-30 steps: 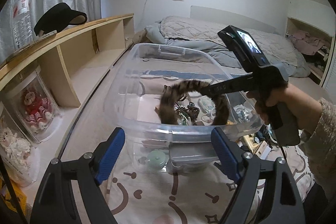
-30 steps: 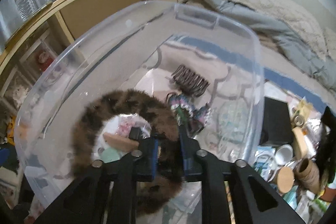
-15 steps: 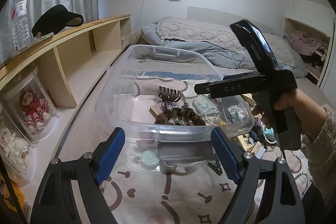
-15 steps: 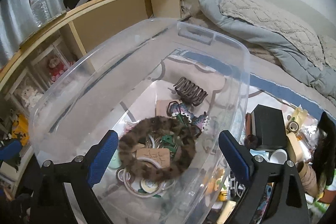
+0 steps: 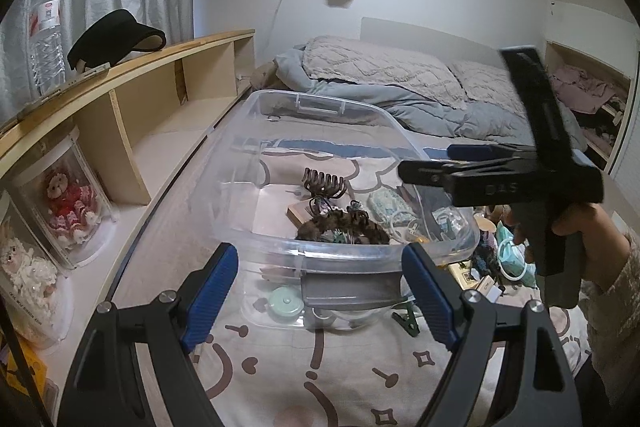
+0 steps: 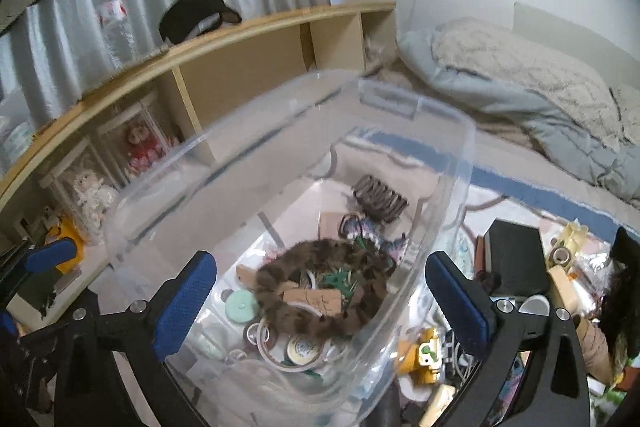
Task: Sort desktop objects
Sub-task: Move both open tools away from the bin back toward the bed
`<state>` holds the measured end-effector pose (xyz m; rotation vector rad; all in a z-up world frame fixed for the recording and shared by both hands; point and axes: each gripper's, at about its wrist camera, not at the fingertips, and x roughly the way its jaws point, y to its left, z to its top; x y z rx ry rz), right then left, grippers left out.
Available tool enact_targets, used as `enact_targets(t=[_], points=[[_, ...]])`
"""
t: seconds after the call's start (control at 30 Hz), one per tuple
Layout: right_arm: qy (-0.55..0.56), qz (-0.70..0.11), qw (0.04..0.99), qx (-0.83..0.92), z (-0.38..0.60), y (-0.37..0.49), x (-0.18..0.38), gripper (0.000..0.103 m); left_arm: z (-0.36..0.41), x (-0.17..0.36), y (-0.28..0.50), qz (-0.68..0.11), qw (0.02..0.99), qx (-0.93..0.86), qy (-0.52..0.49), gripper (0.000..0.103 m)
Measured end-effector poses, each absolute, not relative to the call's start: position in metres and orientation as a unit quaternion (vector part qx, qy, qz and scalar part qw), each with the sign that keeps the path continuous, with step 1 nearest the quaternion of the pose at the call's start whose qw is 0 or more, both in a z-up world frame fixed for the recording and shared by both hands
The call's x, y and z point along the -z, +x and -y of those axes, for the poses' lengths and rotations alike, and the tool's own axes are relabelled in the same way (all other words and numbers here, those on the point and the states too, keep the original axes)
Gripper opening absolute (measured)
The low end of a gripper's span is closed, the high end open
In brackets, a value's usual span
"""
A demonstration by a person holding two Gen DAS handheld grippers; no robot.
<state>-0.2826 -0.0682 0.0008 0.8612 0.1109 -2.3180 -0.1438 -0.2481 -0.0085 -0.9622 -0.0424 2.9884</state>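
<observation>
The right hand-held gripper (image 6: 320,303) has just been opening and now stands spread and empty above the clear bin (image 6: 464,147), because the one furry brown headband (image 6: 320,291) already lies inside, near the bin's front wall, beside one brown claw clip (image 6: 380,199). The left hand-held gripper (image 5: 320,291) is also spread, holding nothing.

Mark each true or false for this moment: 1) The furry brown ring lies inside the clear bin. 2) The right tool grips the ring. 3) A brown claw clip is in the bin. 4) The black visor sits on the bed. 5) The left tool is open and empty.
1) True: the furry brown ring lies inside the clear bin.
2) False: the right tool, jaws just opened, is empty above it.
3) True: the claw clip lies farther back.
4) False: the black visor sits on the wooden shelf.
5) True: the left tool holds nothing.
</observation>
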Motion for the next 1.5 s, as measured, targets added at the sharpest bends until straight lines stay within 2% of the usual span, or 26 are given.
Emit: enact_targets(t=[0.3, 0.37, 0.43, 0.53, 1.5], points=[[0.290, -0.033, 0.329, 0.898, 0.036, -0.261, -0.017, 0.103, 0.237, 0.000, -0.140, 0.009, -0.003, -0.955, -0.298, 0.085], [0.284, -0.035, 0.331, 0.899, 0.030, -0.255, -0.018, 0.103, 0.233, -0.003, -0.138, 0.008, -0.005, -0.956, -0.292, 0.089], [0.277, -0.039, 0.331, 0.901, 0.023, -0.248, -0.021, 0.103, 0.229, -0.007, -0.136, 0.007, -0.006, -0.959, -0.282, 0.099], [0.272, -0.043, 0.324, 0.905, 0.014, -0.239, -0.024, 0.103, 0.224, -0.012, -0.132, 0.010, -0.009, -0.963, -0.270, 0.102], [0.169, -0.060, 0.279, 0.943, -0.119, -0.137, -0.055, 0.103, 0.145, -0.043, -0.087, 0.033, 0.013, -0.979, -0.201, 0.103]])
